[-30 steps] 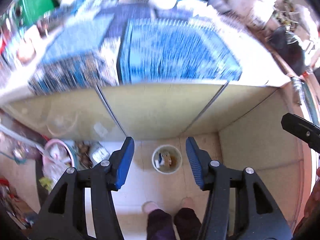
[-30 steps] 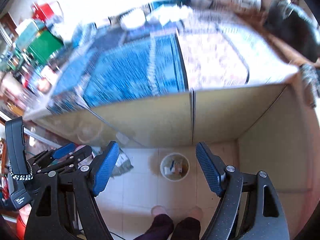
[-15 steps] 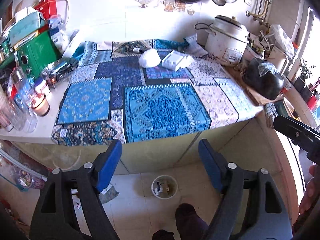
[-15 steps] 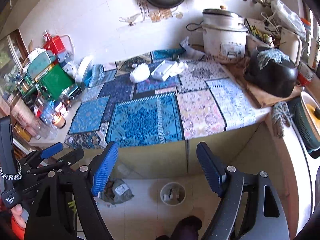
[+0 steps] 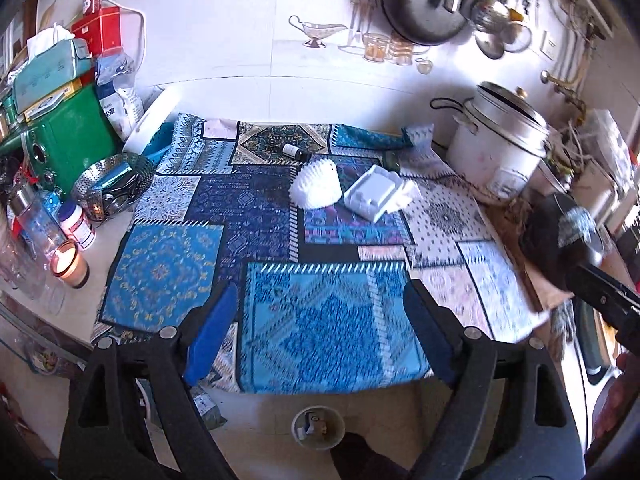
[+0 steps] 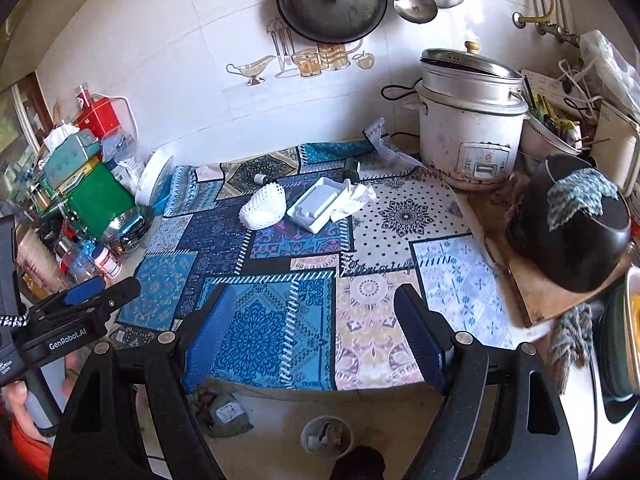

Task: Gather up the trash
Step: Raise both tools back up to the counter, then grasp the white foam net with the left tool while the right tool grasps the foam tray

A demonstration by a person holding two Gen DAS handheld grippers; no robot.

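On the patterned cloth (image 5: pixel 320 320) at the back of the counter lie a white foam net (image 5: pixel 316 184) (image 6: pixel 264 206), a white plastic tray (image 5: pixel 374 194) (image 6: pixel 316 204), a crumpled tissue (image 6: pixel 354 200) and a small bottle (image 5: pixel 294 152). A round bin (image 5: pixel 318 426) (image 6: pixel 326 436) holding scraps stands on the floor below the counter edge. My left gripper (image 5: pixel 320 320) hovers over the cloth's front, its jaws opening with nothing between them. My right gripper (image 6: pixel 316 320) hangs beside it, open and empty, well short of the litter.
A white rice cooker (image 6: pixel 468 128) and a black pot (image 6: pixel 568 224) crowd the right side. At the left stand a green box (image 5: pixel 60 136), a steel steamer basket (image 5: pixel 112 180), bottles and a lit candle (image 5: pixel 68 258). A bag (image 6: pixel 224 410) lies on the floor near the bin.
Both grippers have risen from floor level by the bin to above the counter, so the whole cloth and wall now show. The left jaws have spread much wider.
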